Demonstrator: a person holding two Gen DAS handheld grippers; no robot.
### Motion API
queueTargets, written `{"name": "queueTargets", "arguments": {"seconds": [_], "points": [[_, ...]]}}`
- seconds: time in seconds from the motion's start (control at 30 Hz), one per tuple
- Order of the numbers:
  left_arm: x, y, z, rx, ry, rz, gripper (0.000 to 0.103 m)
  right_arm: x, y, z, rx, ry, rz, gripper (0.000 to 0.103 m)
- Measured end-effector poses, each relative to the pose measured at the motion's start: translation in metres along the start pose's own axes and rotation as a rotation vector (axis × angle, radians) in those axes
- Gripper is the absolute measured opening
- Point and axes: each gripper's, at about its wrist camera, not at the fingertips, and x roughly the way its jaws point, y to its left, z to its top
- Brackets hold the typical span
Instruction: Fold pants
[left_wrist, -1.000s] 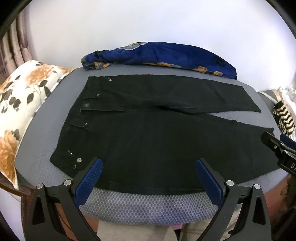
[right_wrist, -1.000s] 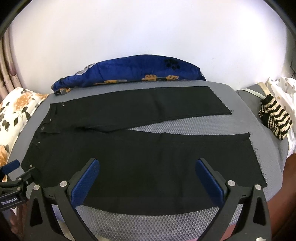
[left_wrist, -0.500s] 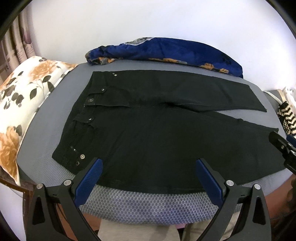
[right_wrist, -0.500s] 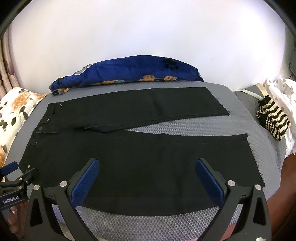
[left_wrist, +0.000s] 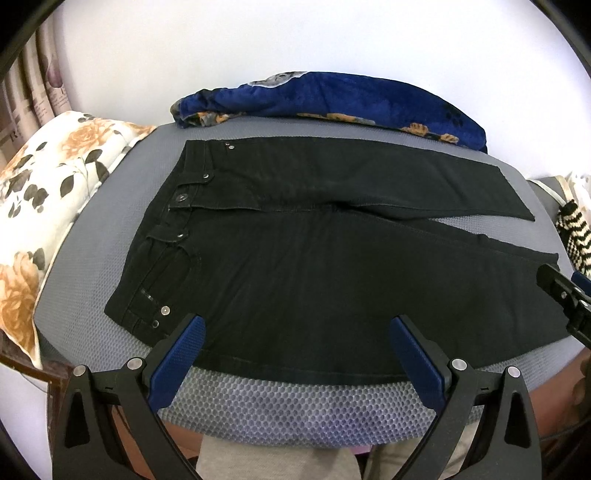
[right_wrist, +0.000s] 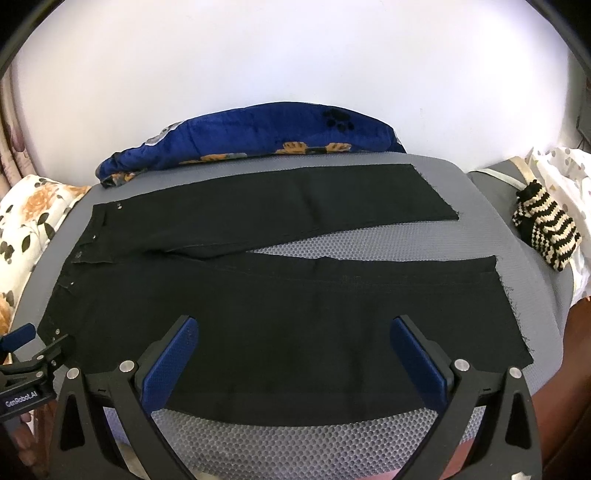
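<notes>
Black pants (left_wrist: 314, 266): spread flat, unfolded, along the bed's (left_wrist: 295, 402) near edge for folding. I hold left gripper (left_wrist: 295, 343) and right gripper (right_wrist: 293, 341) above the near leg, fingers apart, empty.

A grey mesh-textured mat (right_wrist: 369, 240) covers the surface. At 12 o'clock lies a blue floral blanket (right_wrist: 258, 136); at 9 o'clock a white floral pillow (left_wrist: 48, 192); at 3 o'clock a black-and-cream striped knit (right_wrist: 546, 229).

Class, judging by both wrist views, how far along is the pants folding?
Done: the black denim pants lie flat, legs apart, on the grey mesh pad. In hand: nothing; the left tongs and right tongs are open by the near edge. Left: every fold.
</notes>
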Motion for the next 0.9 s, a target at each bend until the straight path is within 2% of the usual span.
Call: {"name": "queueTargets", "arguments": {"seconds": [0.9], "points": [[0.0004, 0.0001, 0.003, 0.004, -0.005, 0.013, 0.099, 0.0011, -0.0001, 0.0009, 0.002, 0.007, 0.004, 0.103]]}}
